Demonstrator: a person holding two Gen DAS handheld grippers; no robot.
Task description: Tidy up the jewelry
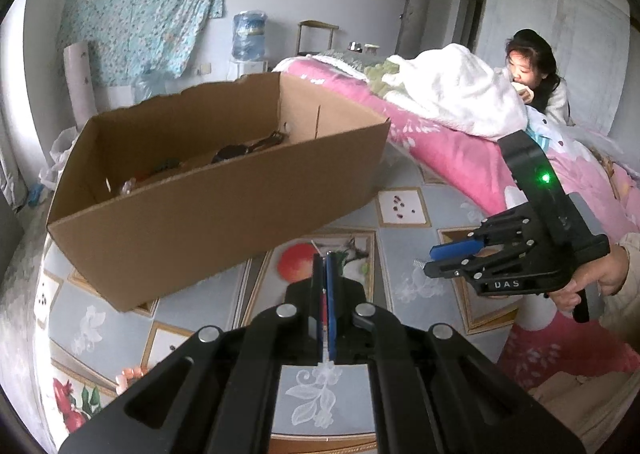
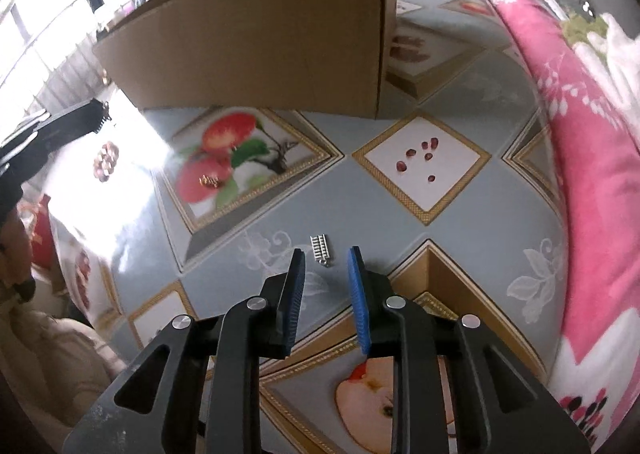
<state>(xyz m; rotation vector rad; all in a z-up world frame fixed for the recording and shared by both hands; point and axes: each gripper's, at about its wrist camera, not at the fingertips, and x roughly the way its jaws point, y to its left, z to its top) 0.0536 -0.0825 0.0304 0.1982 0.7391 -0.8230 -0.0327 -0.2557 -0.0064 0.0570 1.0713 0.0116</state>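
1. The right gripper (image 2: 325,256) points steeply down at the table (image 2: 400,221), its jaws standing a little apart with nothing pressed between them.
2. A small silver ladder-shaped piece of jewelry (image 2: 320,249) lies flat on the grey-blue patterned table cover just beyond the jaw tips, in line with the gap between them and touching neither.
3. The left gripper (image 1: 325,260) has its jaws fully together; I can see no item between the blue pads.
4. In the left wrist view the right gripper (image 1: 430,260) appears at the right, held by a hand (image 1: 592,278) in a pale sleeve, with a green light glowing on its black body.
5. An open cardboard box (image 1: 208,213) stands on the far left part of the table; dark items lie inside it, too indistinct to name.
6. A small gold piece (image 2: 209,181) rests on the printed red fruit, left of the silver piece and nearer the box.
7. Dark red seeds (image 2: 420,157) shown in a white diamond panel look like part of the printed pattern, though I cannot be sure.
8. A pink floral quilt (image 2: 580,157) is heaped along the right edge of the table.
9. A person (image 1: 532,73) sits behind the quilt at the far right.
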